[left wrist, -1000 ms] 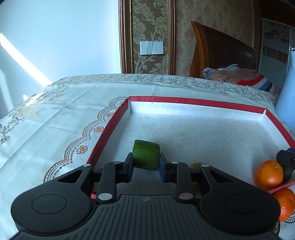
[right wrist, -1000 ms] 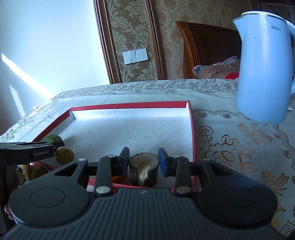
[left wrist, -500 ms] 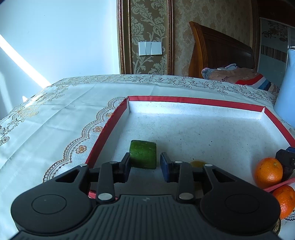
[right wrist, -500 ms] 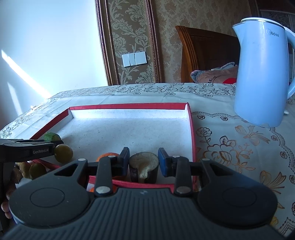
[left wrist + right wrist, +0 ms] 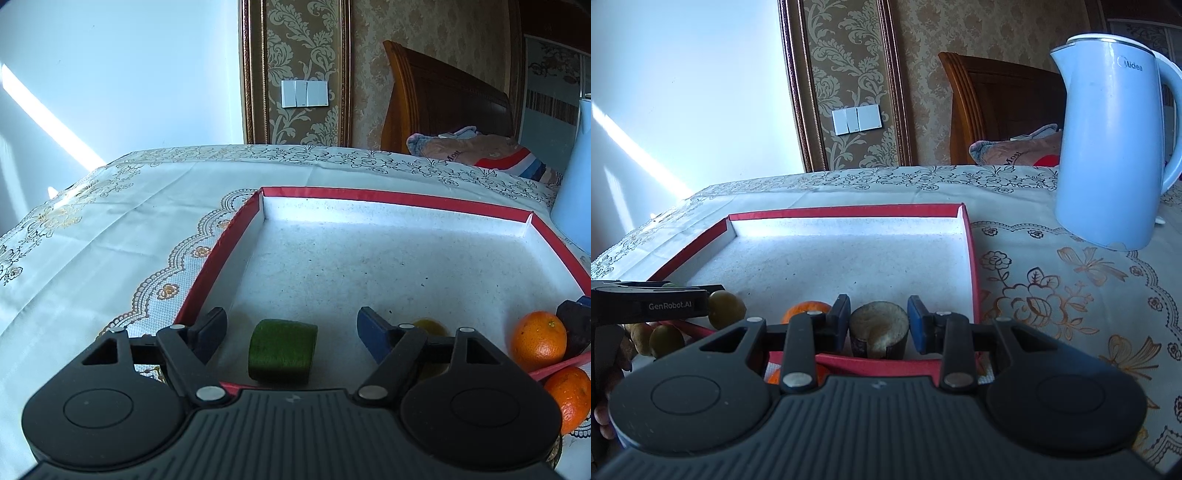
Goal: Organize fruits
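Fingers of the left gripper (image 5: 291, 334) had just been opening, clear of the green chunk (image 5: 282, 350) on the tray (image 5: 388, 258) floor near its 6 o'clock edge. Right gripper (image 5: 878, 320), angled down, clamped a dark-skinned piece (image 5: 878, 328). An orange (image 5: 807, 308) at 9 o'clock showed partly behind its finger.

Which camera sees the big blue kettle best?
The right wrist view. There the blue kettle stands whole on the tablecloth, with spout, handle and lid rim plain, beside the red tray. The left wrist view catches only a pale strip of its side at the right edge.
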`<control>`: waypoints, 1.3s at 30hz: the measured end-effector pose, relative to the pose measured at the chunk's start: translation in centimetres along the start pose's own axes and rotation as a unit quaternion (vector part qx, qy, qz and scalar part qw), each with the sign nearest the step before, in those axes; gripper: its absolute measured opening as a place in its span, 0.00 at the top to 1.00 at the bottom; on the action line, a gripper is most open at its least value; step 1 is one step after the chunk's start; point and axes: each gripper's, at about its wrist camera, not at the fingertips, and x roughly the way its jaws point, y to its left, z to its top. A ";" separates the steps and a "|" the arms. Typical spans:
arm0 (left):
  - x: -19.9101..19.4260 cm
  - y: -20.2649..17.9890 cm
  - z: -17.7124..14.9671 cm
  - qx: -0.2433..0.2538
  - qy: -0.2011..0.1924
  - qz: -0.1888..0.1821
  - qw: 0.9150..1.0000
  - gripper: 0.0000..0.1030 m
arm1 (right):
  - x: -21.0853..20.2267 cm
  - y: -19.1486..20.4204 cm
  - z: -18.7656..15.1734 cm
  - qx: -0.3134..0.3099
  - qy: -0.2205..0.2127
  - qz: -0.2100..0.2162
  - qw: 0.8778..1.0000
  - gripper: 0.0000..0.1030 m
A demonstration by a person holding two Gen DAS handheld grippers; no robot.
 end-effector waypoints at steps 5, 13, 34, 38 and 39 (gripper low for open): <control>-0.3 0.1 -0.1 -0.004 -0.006 -0.001 1.000 0.25 | -0.3 -0.2 -0.1 0.005 -0.007 -0.003 1.000 0.69; -1.2 0.5 -0.2 -0.014 -0.022 0.000 1.000 0.25 | -0.7 -0.2 -0.1 0.007 -0.017 -0.001 1.000 0.68; -9.3 3.8 -3.6 -0.035 -0.102 -0.030 0.994 0.23 | -4.4 -0.9 -0.7 0.050 -0.042 0.034 0.997 0.69; -11.4 4.8 -4.9 -0.029 -0.116 -0.034 0.992 0.22 | -6.1 -0.3 -1.8 0.051 -0.038 0.059 0.996 0.62; -11.8 5.1 -5.3 -0.030 -0.118 -0.036 0.992 0.22 | -6.6 0.0 -2.1 0.048 -0.038 0.065 0.996 0.62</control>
